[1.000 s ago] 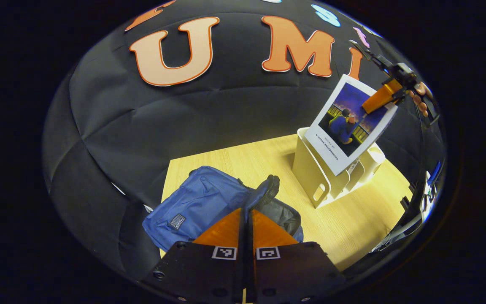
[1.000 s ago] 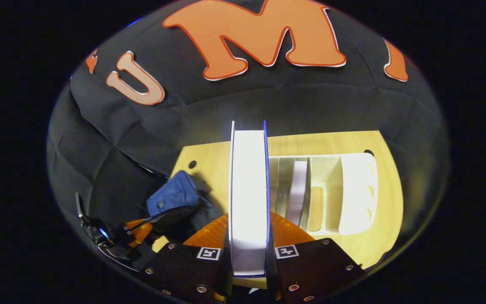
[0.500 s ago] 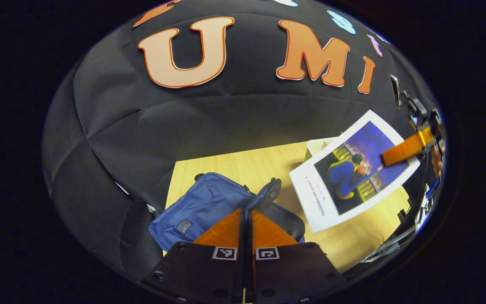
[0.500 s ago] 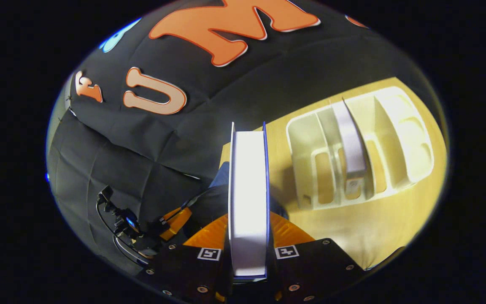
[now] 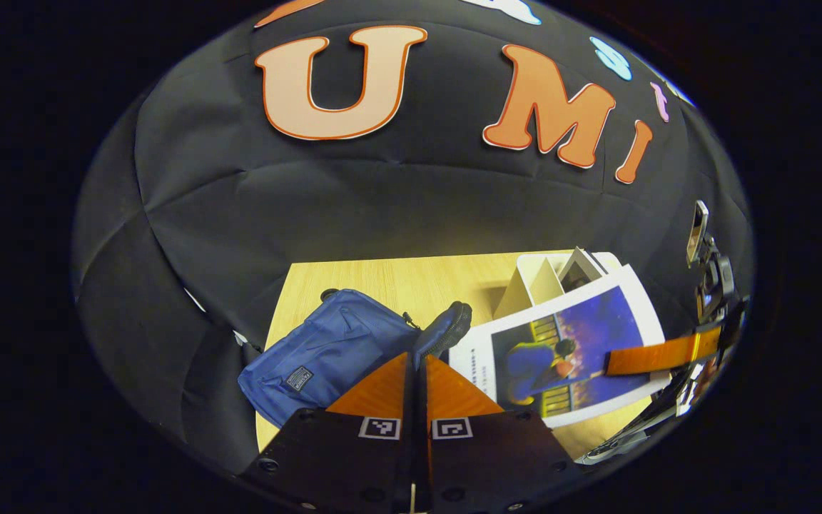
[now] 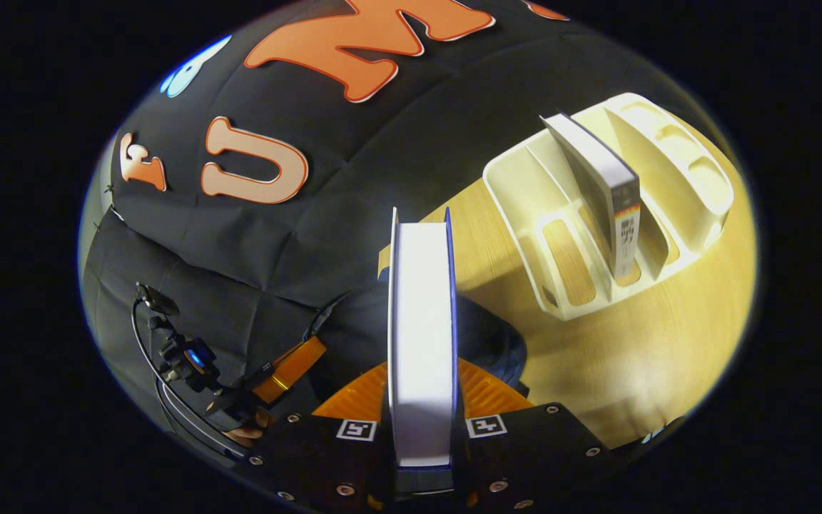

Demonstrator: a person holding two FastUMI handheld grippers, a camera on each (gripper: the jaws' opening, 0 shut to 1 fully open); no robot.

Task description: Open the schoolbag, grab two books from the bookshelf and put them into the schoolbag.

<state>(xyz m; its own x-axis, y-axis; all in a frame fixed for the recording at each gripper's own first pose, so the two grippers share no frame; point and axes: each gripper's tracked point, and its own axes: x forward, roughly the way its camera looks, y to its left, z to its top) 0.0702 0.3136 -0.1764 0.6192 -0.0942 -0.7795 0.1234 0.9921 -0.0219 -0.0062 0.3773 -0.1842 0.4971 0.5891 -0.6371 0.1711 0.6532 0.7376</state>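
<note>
A blue schoolbag (image 5: 325,350) lies on the wooden table (image 5: 382,278) at the left. My left gripper (image 5: 417,357) is shut on the bag's raised flap (image 5: 447,330) and holds the mouth open. My right gripper (image 6: 422,368) is shut on a white book with a blue picture cover (image 5: 568,343), seen edge-on as the book (image 6: 419,321) in the right gripper view. That book hangs tilted just right of the flap, over the bag's dark opening (image 6: 489,335). The white bookshelf (image 6: 525,185) stands behind, with a second book (image 6: 596,178) upright in a middle slot.
The bookshelf (image 5: 539,275) stands at the table's right rear, partly behind the held book. The left gripper (image 6: 290,360) and the hand (image 6: 240,432) holding it show low left in the right gripper view. Bare tabletop (image 6: 639,350) lies in front of the shelf.
My right gripper has carried the book down and left, from above the bookshelf to beside the bag's flap, tipping it flatter. My left gripper has kept hold of the flap.
</note>
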